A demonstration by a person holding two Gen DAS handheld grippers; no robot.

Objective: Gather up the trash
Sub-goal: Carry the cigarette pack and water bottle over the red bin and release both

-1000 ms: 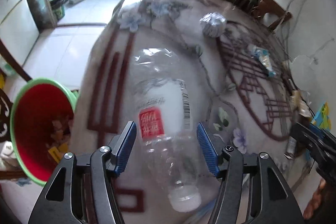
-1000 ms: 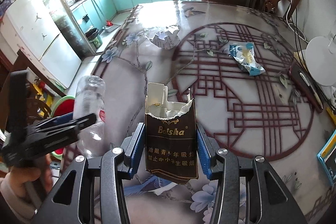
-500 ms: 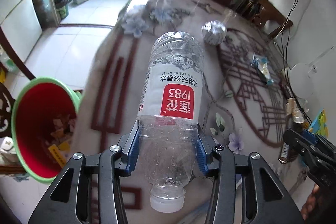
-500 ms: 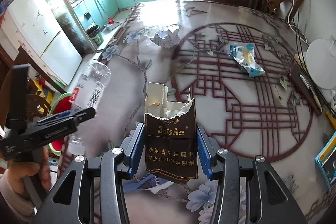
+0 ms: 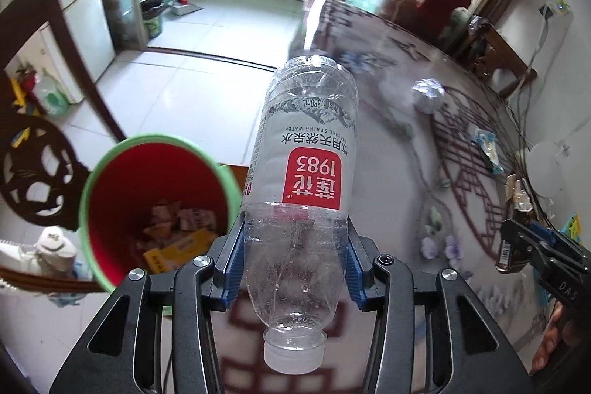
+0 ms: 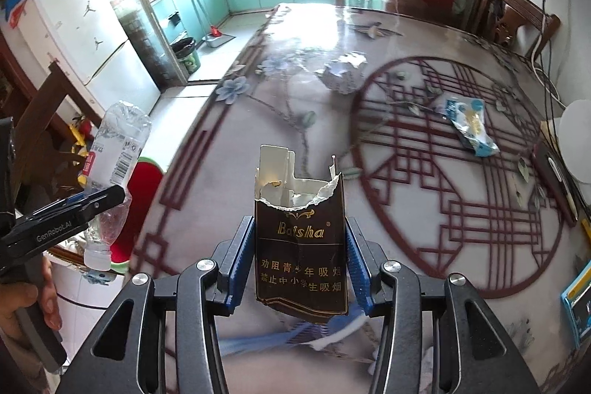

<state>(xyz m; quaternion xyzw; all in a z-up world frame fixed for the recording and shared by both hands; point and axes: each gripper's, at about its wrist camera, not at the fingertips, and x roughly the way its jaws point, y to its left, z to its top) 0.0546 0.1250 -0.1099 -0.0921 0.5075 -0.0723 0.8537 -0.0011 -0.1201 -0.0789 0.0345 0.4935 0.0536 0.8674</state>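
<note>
Now both tongs are loaded: the left gripper (image 5: 295,257) clamps the empty water bottle (image 5: 303,180) cap-down, and the right gripper (image 6: 301,264) pinches a torn cigarette pack (image 6: 301,242). The red bin (image 5: 155,209) sits below and left of the left tongs, off the table edge (image 5: 314,10). I judge it best to centre the bottle over the rim before letting go; open floor lies beyond.

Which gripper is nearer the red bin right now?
Left. The left gripper, holding the bottle, is beside the bin; the right gripper sits farther off, over the table.
</note>
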